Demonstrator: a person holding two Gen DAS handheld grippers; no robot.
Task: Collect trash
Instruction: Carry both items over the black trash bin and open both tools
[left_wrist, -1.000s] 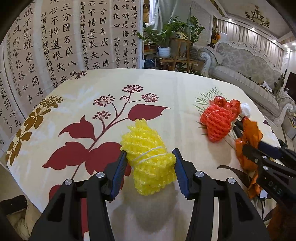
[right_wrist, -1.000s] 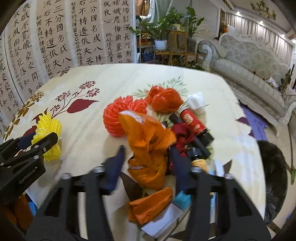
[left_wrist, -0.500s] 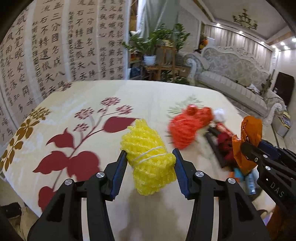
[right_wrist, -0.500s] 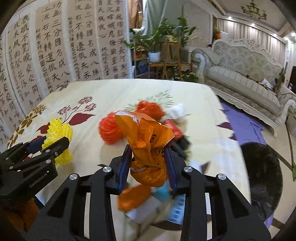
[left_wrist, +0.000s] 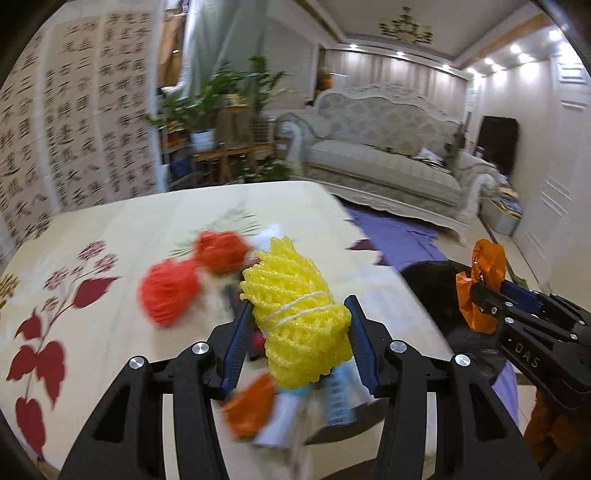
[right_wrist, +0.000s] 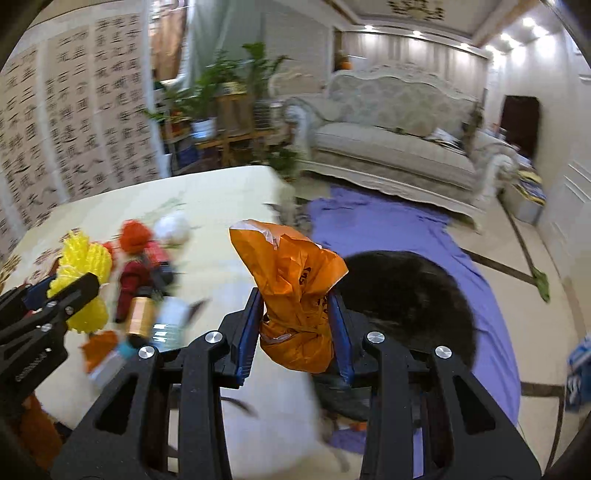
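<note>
My left gripper (left_wrist: 295, 332) is shut on a yellow foam net (left_wrist: 295, 310) and holds it above the table's right part. My right gripper (right_wrist: 295, 332) is shut on an orange plastic bag (right_wrist: 295, 291), held past the table's right edge near a black trash bag (right_wrist: 406, 291) on the floor. In the left wrist view the right gripper (left_wrist: 480, 295) with the orange bag (left_wrist: 484, 273) is at the right, over the black bag (left_wrist: 436, 280). In the right wrist view the left gripper (right_wrist: 74, 291) with the yellow net (right_wrist: 83, 266) is at the left.
Red foam nets (left_wrist: 170, 291), small bottles (right_wrist: 138, 317), a white wad (right_wrist: 171, 227) and paper scraps (left_wrist: 280, 413) lie on the flowered tablecloth (left_wrist: 110, 229). A purple rug (right_wrist: 388, 229) and a sofa (right_wrist: 388, 144) lie beyond the table. A calligraphy screen (left_wrist: 74, 140) stands at the left.
Both grippers have swung right with their loads, from over the table towards its right edge. The black bag on the floor has come into view under the right gripper.
</note>
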